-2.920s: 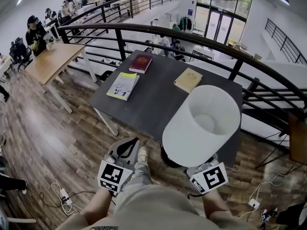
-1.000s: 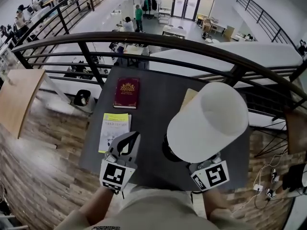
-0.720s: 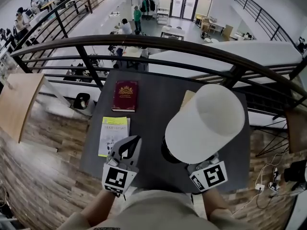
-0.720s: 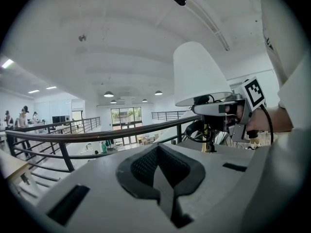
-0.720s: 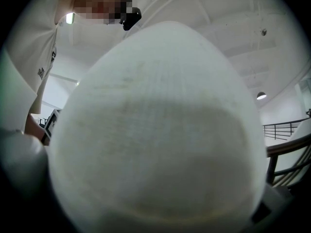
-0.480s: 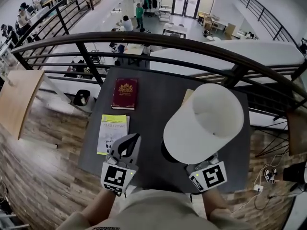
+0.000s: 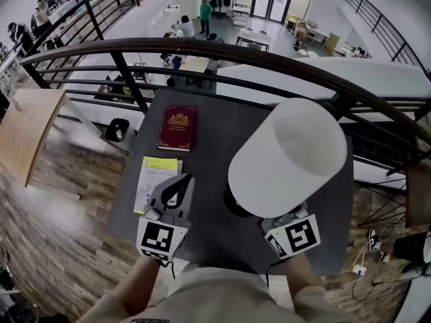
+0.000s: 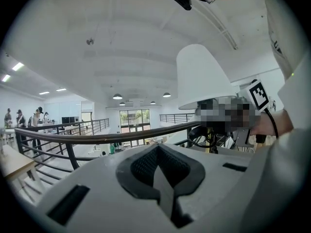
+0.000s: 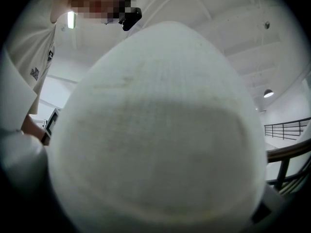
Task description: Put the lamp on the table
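Our right tool [image 7: 290, 235] is pinching one lamp [image 7: 289, 157], our left tool [image 7: 178, 186] pressed together; two are lying on the bench [image 7: 222, 130]: red book [image 7: 178, 127], yellow booklet [image 7: 153, 175].

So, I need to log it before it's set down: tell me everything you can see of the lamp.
The lamp has a white, fabric-looking tapered shade and a dark round base. A black cord loops beneath. It is over the dark table, held under the shade by the right claw. Whether the base touches the table is unclear.

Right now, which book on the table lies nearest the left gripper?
The yellow booklet, beside the left gripper; the maroon book lies farther off, toward the railing.
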The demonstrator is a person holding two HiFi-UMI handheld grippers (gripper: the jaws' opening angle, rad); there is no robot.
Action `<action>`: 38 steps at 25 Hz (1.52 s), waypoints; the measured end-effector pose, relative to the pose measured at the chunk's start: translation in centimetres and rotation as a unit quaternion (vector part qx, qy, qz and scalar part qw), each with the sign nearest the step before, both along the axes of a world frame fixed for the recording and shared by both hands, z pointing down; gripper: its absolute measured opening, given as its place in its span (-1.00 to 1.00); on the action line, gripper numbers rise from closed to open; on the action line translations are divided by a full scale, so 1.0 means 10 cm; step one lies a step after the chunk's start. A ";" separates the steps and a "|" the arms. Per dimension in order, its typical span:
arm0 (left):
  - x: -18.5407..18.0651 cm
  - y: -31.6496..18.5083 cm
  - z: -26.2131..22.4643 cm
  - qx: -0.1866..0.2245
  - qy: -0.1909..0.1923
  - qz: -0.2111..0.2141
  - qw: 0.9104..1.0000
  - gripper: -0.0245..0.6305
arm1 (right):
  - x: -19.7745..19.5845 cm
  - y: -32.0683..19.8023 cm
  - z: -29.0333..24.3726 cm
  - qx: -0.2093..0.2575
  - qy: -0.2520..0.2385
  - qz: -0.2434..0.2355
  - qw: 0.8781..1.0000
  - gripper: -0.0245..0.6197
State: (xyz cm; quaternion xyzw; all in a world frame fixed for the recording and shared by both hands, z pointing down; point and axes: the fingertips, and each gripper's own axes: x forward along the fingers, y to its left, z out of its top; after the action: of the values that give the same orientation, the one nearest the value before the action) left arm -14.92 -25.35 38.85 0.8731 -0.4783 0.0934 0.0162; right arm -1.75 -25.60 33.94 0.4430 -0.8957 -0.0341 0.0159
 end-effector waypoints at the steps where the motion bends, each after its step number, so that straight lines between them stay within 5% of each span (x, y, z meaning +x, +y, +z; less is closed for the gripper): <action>1: 0.03 -0.07 -0.04 0.006 0.000 0.000 1.000 -0.91 | 0.00 -0.08 -0.03 0.003 0.000 0.000 1.000 -0.64; 8: 0.22 -0.63 -0.28 0.052 -0.007 -0.001 0.999 -0.91 | 0.04 -0.81 -0.15 0.024 0.000 0.020 1.000 -0.64; 16: 0.28 -1.43 0.06 0.048 0.018 -0.030 0.998 -0.91 | 0.01 -1.71 0.16 0.039 0.005 0.034 0.999 -0.64; 21: 0.09 -1.95 0.49 0.039 0.047 -0.083 0.995 -0.91 | -0.05 -2.21 0.61 0.027 0.011 0.036 0.999 -0.63; 38: 0.41 -2.81 2.13 -0.029 0.039 -0.053 0.997 -0.91 | -0.07 -3.21 2.10 -0.034 0.018 0.073 0.997 -0.64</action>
State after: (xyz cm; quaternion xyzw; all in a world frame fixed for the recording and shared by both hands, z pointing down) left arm -10.77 -53.42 60.14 0.8487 -0.5200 0.0724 0.0647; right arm -2.47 -57.74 54.92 0.5060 -0.8611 -0.0101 0.0495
